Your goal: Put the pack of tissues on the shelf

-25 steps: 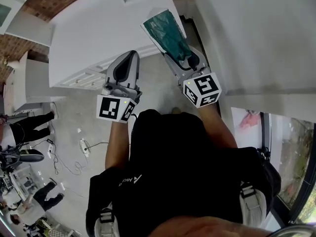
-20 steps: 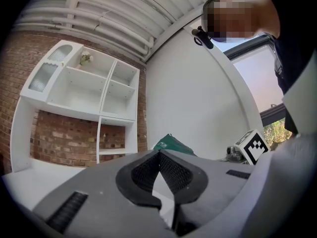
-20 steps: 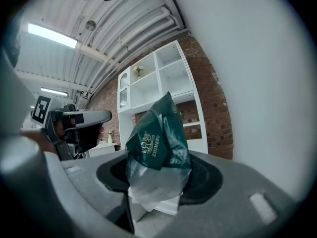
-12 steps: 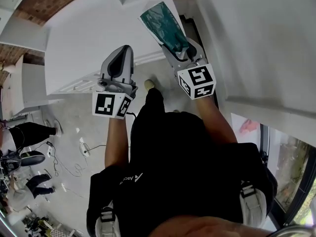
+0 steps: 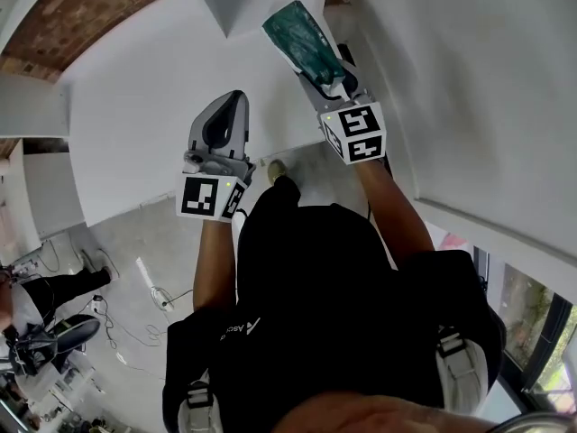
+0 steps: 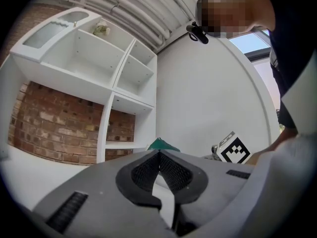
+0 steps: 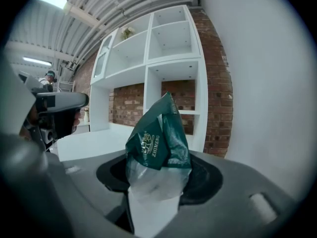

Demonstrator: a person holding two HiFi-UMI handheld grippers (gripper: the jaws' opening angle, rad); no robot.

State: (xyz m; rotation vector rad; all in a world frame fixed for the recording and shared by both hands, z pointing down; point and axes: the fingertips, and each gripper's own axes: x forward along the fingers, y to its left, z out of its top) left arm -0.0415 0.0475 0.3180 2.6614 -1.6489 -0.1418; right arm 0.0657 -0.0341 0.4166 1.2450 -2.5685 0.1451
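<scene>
head camera looks down; both others face the shelf (image 6: pixel 105 128).

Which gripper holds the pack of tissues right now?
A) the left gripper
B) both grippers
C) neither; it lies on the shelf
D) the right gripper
D: the right gripper has its jaws clamped on the green pack of tissues, while the left gripper is shut on nothing.

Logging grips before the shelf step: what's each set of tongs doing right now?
Left tongs: closed, empty.
Right tongs: closed on the pack of tissues.
</scene>
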